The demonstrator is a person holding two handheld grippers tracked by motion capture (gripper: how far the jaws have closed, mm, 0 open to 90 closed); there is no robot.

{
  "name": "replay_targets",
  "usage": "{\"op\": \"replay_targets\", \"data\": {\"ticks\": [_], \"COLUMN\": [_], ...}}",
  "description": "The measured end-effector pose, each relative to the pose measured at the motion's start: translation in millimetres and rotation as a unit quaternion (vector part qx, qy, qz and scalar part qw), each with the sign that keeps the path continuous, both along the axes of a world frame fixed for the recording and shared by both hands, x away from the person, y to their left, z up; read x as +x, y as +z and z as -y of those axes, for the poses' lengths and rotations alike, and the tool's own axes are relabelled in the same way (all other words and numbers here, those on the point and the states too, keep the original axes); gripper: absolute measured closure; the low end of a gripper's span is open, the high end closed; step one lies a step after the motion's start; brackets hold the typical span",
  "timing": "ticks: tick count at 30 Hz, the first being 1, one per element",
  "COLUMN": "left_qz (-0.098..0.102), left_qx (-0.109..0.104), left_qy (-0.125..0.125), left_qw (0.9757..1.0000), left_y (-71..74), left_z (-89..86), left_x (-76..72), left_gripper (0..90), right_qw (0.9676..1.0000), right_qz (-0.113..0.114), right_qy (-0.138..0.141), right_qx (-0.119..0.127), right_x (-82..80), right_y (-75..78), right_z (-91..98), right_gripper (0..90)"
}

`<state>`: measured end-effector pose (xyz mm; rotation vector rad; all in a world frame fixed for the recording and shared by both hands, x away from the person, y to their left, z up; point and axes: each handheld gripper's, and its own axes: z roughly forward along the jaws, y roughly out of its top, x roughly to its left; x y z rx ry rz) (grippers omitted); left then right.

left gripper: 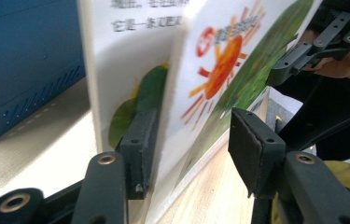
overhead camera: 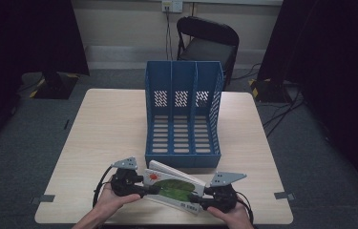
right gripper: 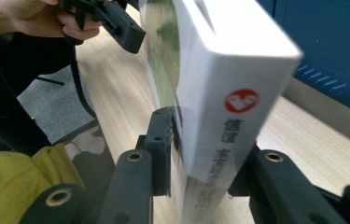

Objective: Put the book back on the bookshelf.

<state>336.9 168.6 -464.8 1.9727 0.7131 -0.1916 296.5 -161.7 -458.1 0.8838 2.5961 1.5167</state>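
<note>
We have a thick white book with a green leaf and orange sun on its glossy cover (overhead camera: 173, 188) caught between our two tools near the front edge of the pale wooden table (overhead camera: 105, 129), just in front of the blue plastic three-slot file rack (overhead camera: 183, 114); the book is tilted, its far edge raised toward the rack, and whether its near edge touches the table we cannot tell. Our left gripper (overhead camera: 149, 190) sits at the book's left end; in the left gripper view its jaws stand spread, one pad against a page under the front cover, the other pad (left gripper: 252, 151) clear of the cover, so it steadies rather than pinches. Our right gripper (overhead camera: 201, 196) is pressed together on the spine end; in the right gripper view the jaws clamp the white spine with its red round logo (right gripper: 241, 101) from both sides. We judge the step in hand to be the lift and turn of the book toward upright, ahead of filing it; the rack's slots look empty. The next move calls for closing our left jaws on the whole block of pages, not only the cover; then raising both ends together, standing the book spine-down or spine-out, and lining it with one slot before sliding it in between the dividers.
</note>
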Motion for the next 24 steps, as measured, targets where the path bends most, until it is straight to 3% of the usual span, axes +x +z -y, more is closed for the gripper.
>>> {"op": "replay_targets", "data": {"ticks": [8,12,17,24], "left_qz": [-0.004,-0.009,-0.008,-0.01], "left_qx": [0.0,0.011,0.025,0.032], "left_qy": [0.032,0.055,0.05,0.041], "left_qw": [0.9995,0.9984,0.9984,0.9986], "left_y": [1.7,-1.3,-6.1,-9.3], "left_z": [-15.3,-20.3,-12.7,-3.2], "left_x": [4.9,10.4,14.1,14.0], "left_gripper": [43.6,38.3,32.3,31.8], "right_qw": [0.9999,0.9998,0.9998,0.9998], "right_qz": [0.008,0.01,0.014,0.019], "right_qy": [-0.007,-0.007,-0.009,-0.004], "right_qx": [-0.011,-0.014,-0.008,0.004], "right_x": [-2.4,-4.5,-8.0,-12.0], "right_y": [2.9,3.3,1.8,-0.9], "right_z": [6.8,8.6,6.3,-2.7], "right_gripper": [73.5,74.0,73.8,70.7]}}
